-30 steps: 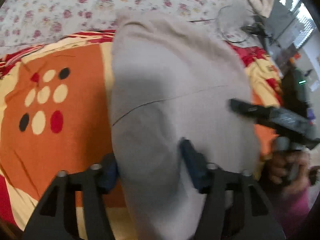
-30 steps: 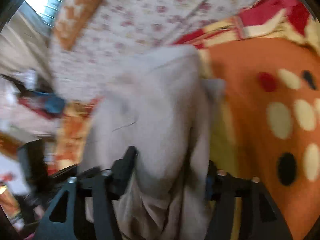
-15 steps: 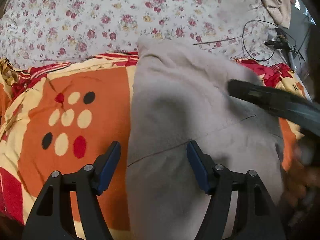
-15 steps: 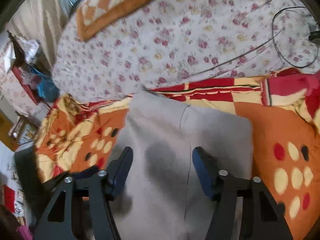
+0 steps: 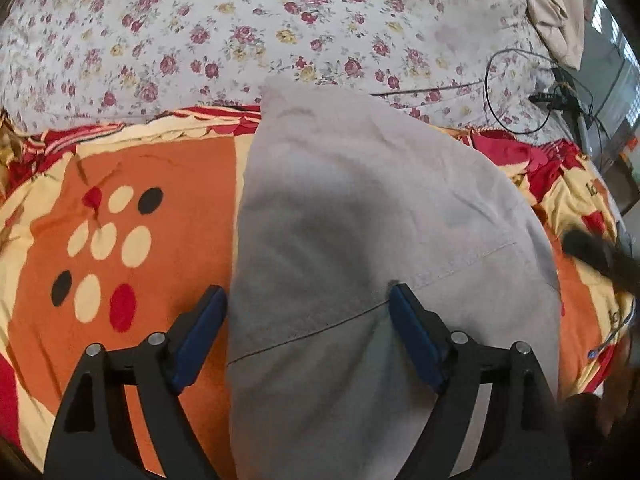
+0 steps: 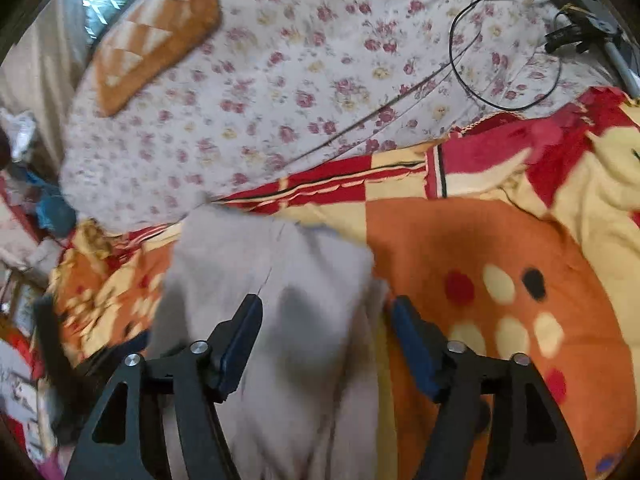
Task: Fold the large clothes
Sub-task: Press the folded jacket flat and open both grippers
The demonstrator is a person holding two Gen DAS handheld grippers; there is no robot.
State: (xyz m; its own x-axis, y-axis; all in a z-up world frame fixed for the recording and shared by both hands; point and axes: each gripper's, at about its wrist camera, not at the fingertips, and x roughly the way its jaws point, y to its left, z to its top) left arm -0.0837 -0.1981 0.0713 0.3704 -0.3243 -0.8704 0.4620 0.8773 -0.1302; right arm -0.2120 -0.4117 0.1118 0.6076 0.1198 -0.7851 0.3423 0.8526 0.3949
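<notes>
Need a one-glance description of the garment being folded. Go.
Start at the bed's floral sheet, then the orange spotted blanket over its near half. The grey garment lies on that blanket: the only plain, unpatterned fabric, with one stitched seam across it.

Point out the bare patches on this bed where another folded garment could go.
Free: the floral sheet beyond the grey garment, between the orange cushion and the black cable; also the orange blanket left of the garment. Crowded: the cable corner.

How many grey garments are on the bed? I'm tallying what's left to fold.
1: a folded grey garment lies on the orange blanket, under both open grippers, left gripper and right gripper. More may lie out of view.
</notes>
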